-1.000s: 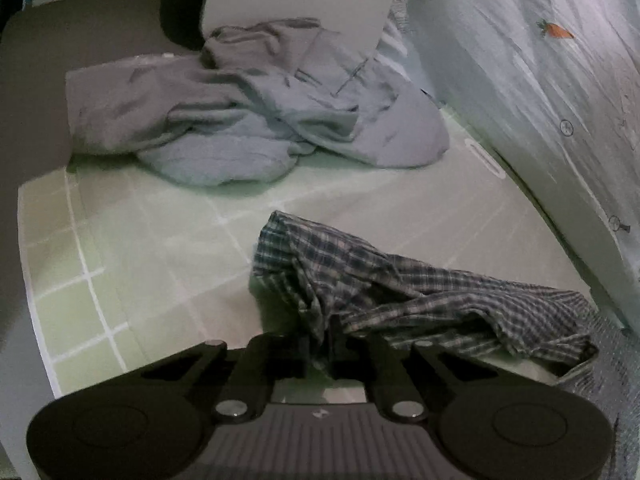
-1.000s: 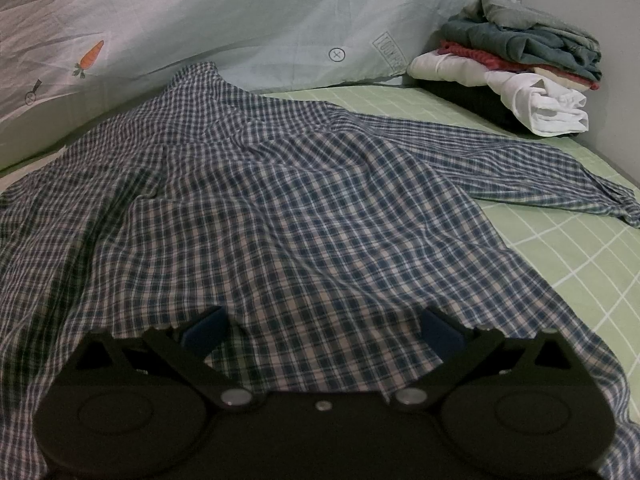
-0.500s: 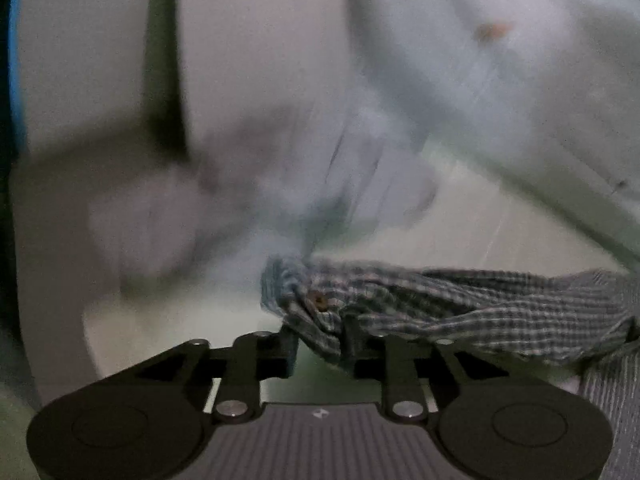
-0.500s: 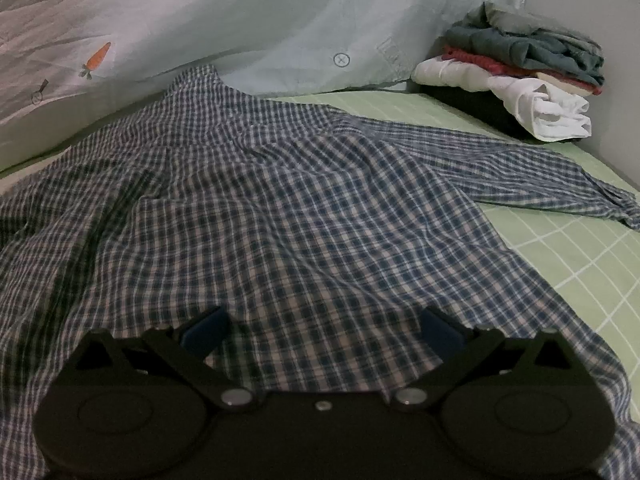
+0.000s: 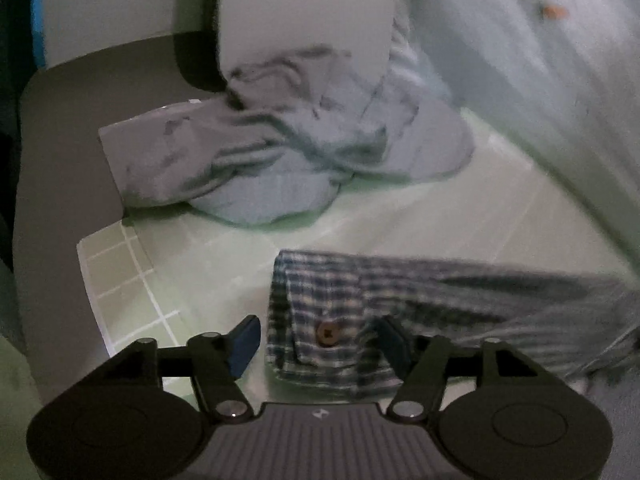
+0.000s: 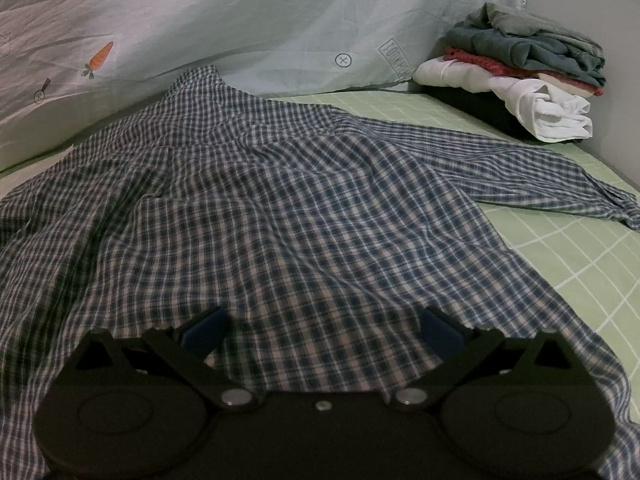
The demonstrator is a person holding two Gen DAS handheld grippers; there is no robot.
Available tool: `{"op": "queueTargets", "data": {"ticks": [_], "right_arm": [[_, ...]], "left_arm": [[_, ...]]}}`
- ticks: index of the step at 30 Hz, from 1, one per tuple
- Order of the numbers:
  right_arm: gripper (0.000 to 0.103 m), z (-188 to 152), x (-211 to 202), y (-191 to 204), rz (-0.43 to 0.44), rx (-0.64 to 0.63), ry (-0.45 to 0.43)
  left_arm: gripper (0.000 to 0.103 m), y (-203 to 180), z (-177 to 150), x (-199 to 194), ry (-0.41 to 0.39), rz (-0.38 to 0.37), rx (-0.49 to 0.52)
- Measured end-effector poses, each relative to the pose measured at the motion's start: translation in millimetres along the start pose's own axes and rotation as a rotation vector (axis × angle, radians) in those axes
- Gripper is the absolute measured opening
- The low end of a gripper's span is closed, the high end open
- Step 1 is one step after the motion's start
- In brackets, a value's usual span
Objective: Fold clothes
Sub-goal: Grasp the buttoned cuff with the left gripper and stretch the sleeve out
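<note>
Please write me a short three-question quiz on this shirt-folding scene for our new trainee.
1. True or false: the left gripper is clamped on the cuff.
2. What lies crumpled beyond the cuff? A) grey clothes B) a towel C) jeans
3. Where is the folded stack in the right wrist view?

Key:
1. False; its jaws have just been opening, and the cuff lies loose between them.
2. A, the grey clothes.
3. Upper right, beyond the plaid shirt.

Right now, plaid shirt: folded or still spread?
Spread, not folded. The plaid shirt lies open across the green sheet, one sleeve stretched toward the folded stack; the other cuff lies flat.
</note>
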State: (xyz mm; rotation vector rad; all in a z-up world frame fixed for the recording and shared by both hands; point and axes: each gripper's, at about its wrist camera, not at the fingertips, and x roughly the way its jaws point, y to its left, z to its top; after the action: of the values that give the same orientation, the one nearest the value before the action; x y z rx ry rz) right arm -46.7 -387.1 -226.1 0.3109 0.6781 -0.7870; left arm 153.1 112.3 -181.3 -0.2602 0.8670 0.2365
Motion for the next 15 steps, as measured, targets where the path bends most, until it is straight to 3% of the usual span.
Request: {"op": "queueTargets", "data": {"ticks": [1,2,4,7,11,13,15], "right_arm": [[0.103,0,0,0,0.0,-0.001,0.001],[0.103,0,0,0,0.001,-0.001,0.002],[0.103,0,0,0,0.002,-0.002,0.003],[0.103,0,0,0,0.002,-0.002,0.002],[0.103,0,1,-1,0.001,-0.001,0.002],[0.103,0,2,-2,0.001,-0.001,0.002],[0.103,1,2,-3,0.002,-0.002,0.002]], "left_arm": [[0.033,-3,0,3,0.004,0.001,0.028],[0.024,-7,1,5,0.006,0.002,0.054],[0.018,-13,5,6,-0.02,0.008,0.092],[0.017,-20,23,5,-0.092,0.034,0.147],[0.019,-26,58,-2,-0.223,0.062,0.121],[0.029,-30,72,-2,-0.269,0.1,0.092],[0.033,-37,79,7,-0.239,0.148,0.091]]}}
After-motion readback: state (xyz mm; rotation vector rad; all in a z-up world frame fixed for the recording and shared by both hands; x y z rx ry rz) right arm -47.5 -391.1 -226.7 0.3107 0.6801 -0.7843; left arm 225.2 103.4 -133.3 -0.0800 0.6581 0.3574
